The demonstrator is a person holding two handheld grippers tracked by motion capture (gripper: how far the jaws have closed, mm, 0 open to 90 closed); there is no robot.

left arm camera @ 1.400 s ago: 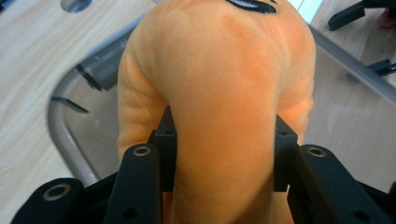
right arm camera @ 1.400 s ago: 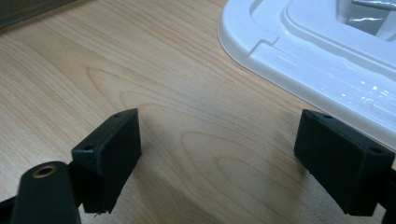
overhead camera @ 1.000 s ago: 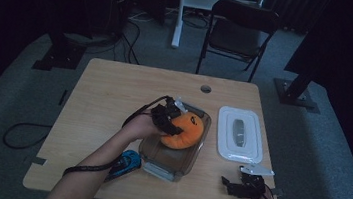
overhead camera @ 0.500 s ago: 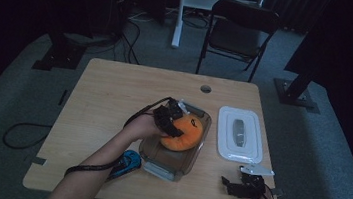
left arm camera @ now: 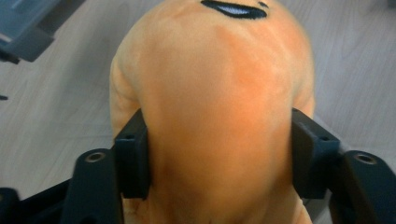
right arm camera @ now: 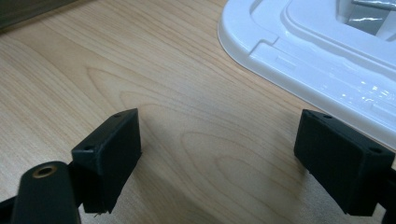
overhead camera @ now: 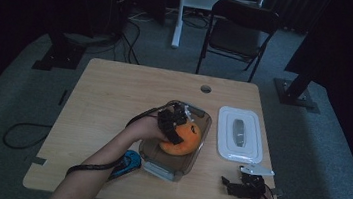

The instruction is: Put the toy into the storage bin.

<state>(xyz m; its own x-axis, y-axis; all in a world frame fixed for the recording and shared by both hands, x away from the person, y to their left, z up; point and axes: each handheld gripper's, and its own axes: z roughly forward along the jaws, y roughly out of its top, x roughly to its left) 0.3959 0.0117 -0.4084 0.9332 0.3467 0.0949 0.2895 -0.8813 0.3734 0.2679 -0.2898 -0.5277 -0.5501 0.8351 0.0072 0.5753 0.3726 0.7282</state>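
- Item: orange plush toy (left arm camera: 210, 107), rounded, with a stitched black mark near its top. It sits pinched in my left tool (overhead camera: 171, 124), over the open clear plastic box (overhead camera: 150, 159) near the middle of the counter (overhead camera: 115, 92). I cannot tell whether its underside touches the box.
- Left tool: both jaws press into the toy's flanks, one on each side, and the fabric bulges out past the pads (left arm camera: 133, 158).
- Handling, by my judgement: light, soft and springy. It gives under the squeeze, so it is not fragile. The nap should grip well, though a shallow bite could slide off the curve.
- Best hold, by my judgement: across the fat middle, as I have it now, deep enough that the stuffing packs between the pads.
- Right tool (right arm camera: 219, 154): jaws spread wide with nothing between them, resting low over bare wood at the counter's near right edge.
- White lid (right arm camera: 317, 51): lies flat just beyond my right tool, to the right of the box and apart from it.
- Blue object (overhead camera: 130, 160): lies beside the box's near left corner; I cannot tell what it is.
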